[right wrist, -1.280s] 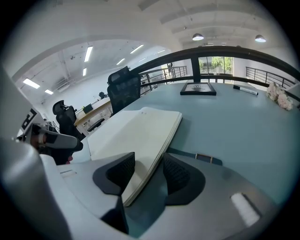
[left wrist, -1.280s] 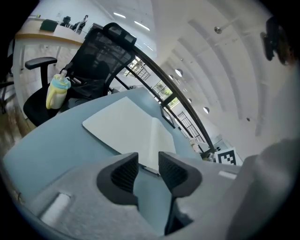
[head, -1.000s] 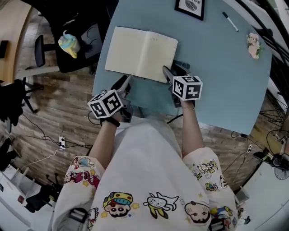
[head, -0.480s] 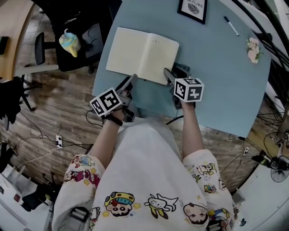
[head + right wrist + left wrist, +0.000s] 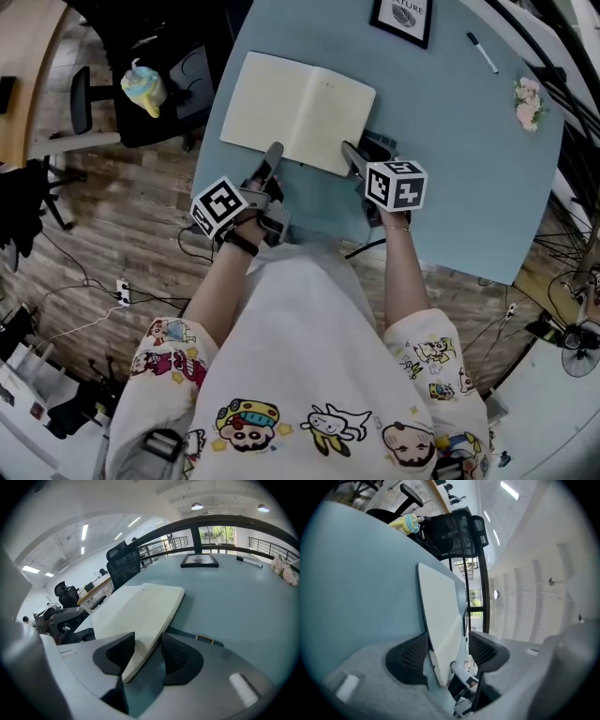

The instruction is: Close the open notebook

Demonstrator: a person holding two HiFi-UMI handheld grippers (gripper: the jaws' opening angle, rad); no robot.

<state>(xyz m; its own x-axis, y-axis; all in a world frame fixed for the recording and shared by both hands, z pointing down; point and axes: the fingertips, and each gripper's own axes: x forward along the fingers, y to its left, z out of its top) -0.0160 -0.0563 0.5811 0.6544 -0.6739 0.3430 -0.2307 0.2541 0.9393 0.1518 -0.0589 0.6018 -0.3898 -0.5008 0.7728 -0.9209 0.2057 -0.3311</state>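
Left gripper (image 5: 274,151) has rolled, its jaws just opening wide around the near edge of the notebook (image 5: 298,111). The right gripper (image 5: 349,150), jaws spread but closing slightly, straddles the near-right corner, and the pages stretch left-right beyond both.

1. A pale blue, flat-topped table (image 5: 450,169) carries 4 things.
2. An open notebook with blank cream pages (image 5: 298,112) lies flat near the front edge.
3. A black-framed picture (image 5: 406,17), a slim pen (image 5: 478,44) and a small pink flower bunch (image 5: 529,101) lie farther back, apart from each other.

cream notebook (image 5: 298,112), pale blue table (image 5: 469,178), black picture frame (image 5: 404,19)
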